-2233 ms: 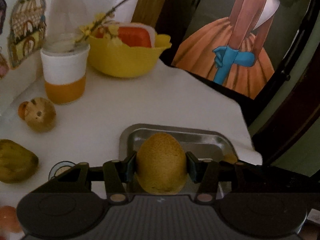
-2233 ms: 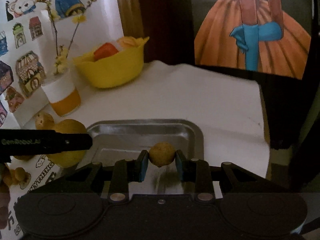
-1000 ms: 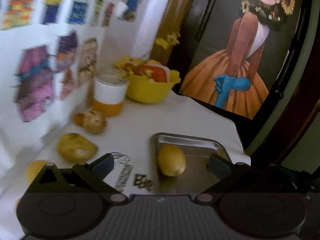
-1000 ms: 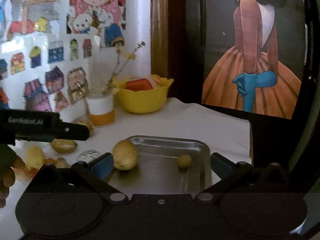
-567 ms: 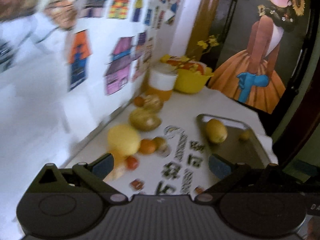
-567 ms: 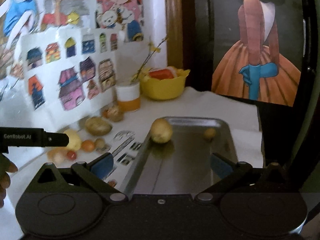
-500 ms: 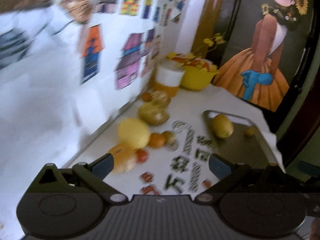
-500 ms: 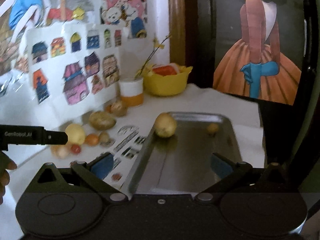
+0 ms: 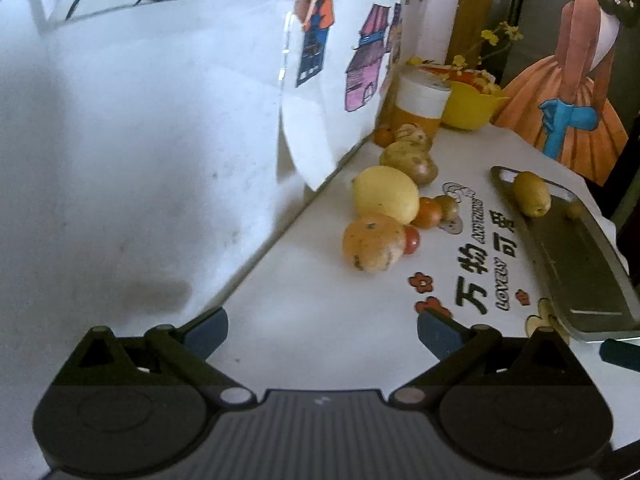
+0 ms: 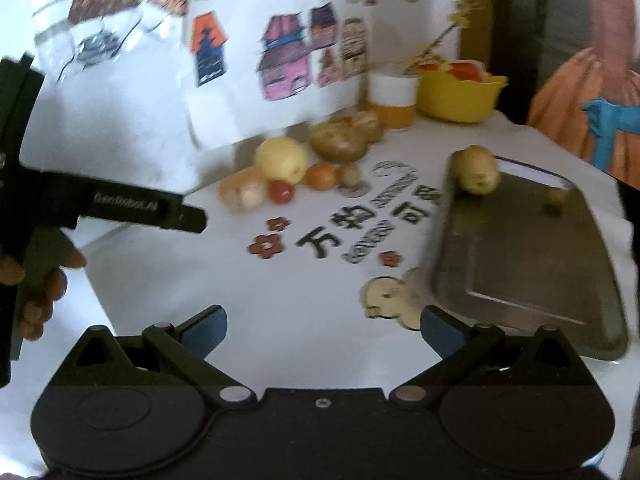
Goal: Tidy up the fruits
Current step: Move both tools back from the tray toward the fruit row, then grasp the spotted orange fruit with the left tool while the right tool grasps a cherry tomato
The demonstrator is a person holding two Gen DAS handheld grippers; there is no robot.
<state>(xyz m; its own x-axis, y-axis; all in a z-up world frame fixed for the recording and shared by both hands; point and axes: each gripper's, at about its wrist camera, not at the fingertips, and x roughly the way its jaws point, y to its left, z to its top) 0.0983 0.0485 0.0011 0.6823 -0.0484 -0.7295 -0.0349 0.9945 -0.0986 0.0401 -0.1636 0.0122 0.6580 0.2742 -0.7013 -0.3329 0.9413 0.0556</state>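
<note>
Both the left gripper and right gripper hang spread and empty over the white tablecloth. At one o'clock the metal tray holds two fruits, a large yellow-brown fruit and a small round one. At twelve o'clock about eight loose fruits cluster unobstructed along the wall, before a cup and yellow bowl.

Tray: brushed metal, dull sheen, smooth. Tabletop beneath tray: white cloth, matt, printed. Bowl beyond tray: yellow plastic, glossy. Large fruit on tray: matt, speckled skin. Small tomato left of tray: glossy. Left tongs: matt black plastic, blue pads.
</note>
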